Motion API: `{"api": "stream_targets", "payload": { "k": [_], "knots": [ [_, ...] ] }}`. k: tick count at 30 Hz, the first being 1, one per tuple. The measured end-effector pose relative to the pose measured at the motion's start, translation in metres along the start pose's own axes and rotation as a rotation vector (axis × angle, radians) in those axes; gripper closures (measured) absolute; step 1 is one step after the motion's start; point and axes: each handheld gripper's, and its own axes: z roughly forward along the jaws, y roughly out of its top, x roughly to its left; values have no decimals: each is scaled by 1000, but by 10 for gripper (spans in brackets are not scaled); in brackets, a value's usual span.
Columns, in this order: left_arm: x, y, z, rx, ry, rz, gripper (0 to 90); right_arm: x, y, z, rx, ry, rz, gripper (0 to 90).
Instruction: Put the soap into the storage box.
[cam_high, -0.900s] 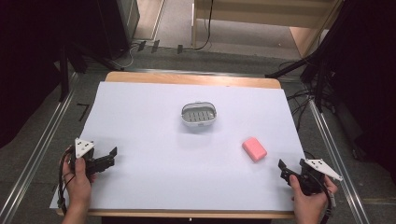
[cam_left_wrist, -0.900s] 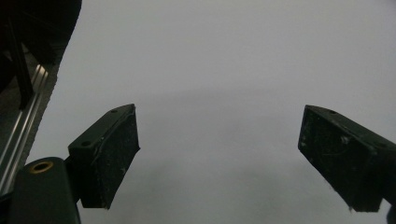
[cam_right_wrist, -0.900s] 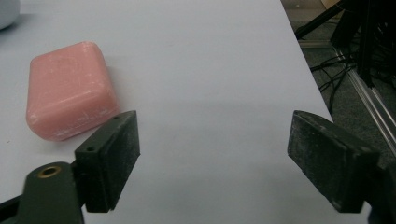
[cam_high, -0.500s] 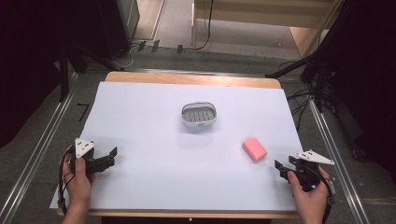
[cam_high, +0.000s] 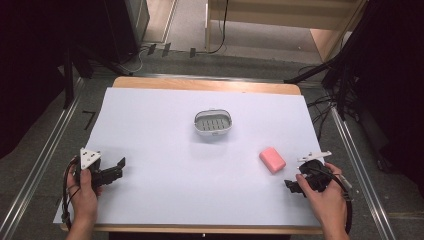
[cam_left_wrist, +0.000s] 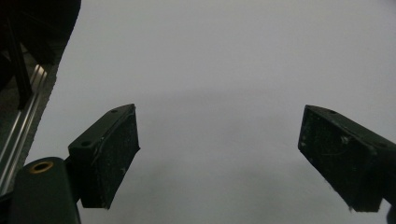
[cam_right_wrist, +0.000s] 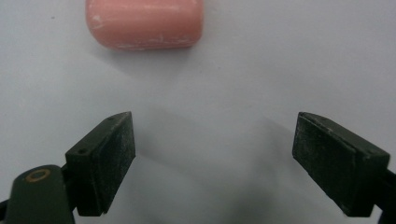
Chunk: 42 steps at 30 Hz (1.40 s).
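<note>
No readable text, label, brand or sign is showing on anything here. The one possible mark is lying on the grey floor (cam_high: 75, 130) just left of the white table sheet (cam_high: 160, 125) in the high view: a dark angular shape (cam_high: 89, 119) that is looking like the figure 7, though whether it is a number or only strips of tape cannot be told.
</note>
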Motion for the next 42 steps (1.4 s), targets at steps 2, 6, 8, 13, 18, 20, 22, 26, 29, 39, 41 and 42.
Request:
{"api": "stream_targets", "payload": {
  "k": [2,6,8,13,18,20,22,26,29,39,41,42],
  "knots": [
    [0,0,0,0,0,0,132,2,3,1,19,2,-4,103],
    [0,0,0,1,-1,-1,132,8,17,8,125,2,-27,0],
    [0,0,0,1,-2,-3,132,10,22,10,135,5,-38,0],
    [0,0,0,3,-2,-3,132,12,28,11,142,8,-48,0],
    [0,0,0,2,-2,-3,132,14,35,14,161,11,-57,0],
    [0,0,0,2,-2,-4,132,14,39,17,161,19,-49,0],
    [1,0,0,3,-2,-4,132,15,41,18,164,30,-47,0],
    [1,0,0,2,-2,-4,132,17,47,18,165,45,-35,0],
    [1,0,0,4,-3,-4,132,19,51,20,162,42,-30,0],
    [1,0,0,4,-5,-5,132,22,62,25,160,46,-27,0],
    [1,0,0,4,-5,-5,132,23,65,25,152,49,-29,0],
    [1,0,0,4,-6,-5,132,23,66,25,151,48,-27,0]
  ]
}}
